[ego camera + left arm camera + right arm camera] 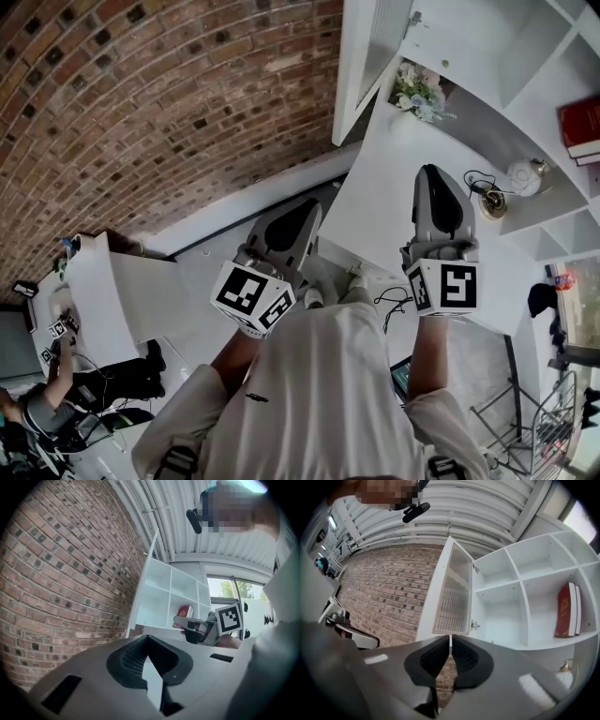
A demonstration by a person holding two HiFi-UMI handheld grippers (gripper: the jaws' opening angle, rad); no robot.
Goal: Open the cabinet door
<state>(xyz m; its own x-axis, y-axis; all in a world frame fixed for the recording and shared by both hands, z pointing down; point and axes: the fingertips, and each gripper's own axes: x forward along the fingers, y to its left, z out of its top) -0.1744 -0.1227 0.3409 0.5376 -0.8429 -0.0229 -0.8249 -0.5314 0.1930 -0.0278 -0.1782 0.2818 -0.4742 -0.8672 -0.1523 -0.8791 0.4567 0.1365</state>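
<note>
The white cabinet [506, 602] has its ribbed-glass door [452, 597] swung wide open, standing out to the left of the bare compartments. From the head view the same door [370, 56] shows at the top, edge toward me. My right gripper [451, 638] points at the door's lower edge from a distance, jaws closed to a thin slit with nothing between them. It also shows in the head view [431, 171] and in the left gripper view [178, 619]. My left gripper [147, 637] is shut and empty, held lower left [309, 208], away from the cabinet.
A red book [566, 609] stands in a right compartment. Flowers [417, 89] and a round lamp [525, 176] sit on the white ledge [375, 187] below the cabinet. A brick wall [141, 112] is to the left. A white desk [103, 291] and a seated person [28, 403] are far left.
</note>
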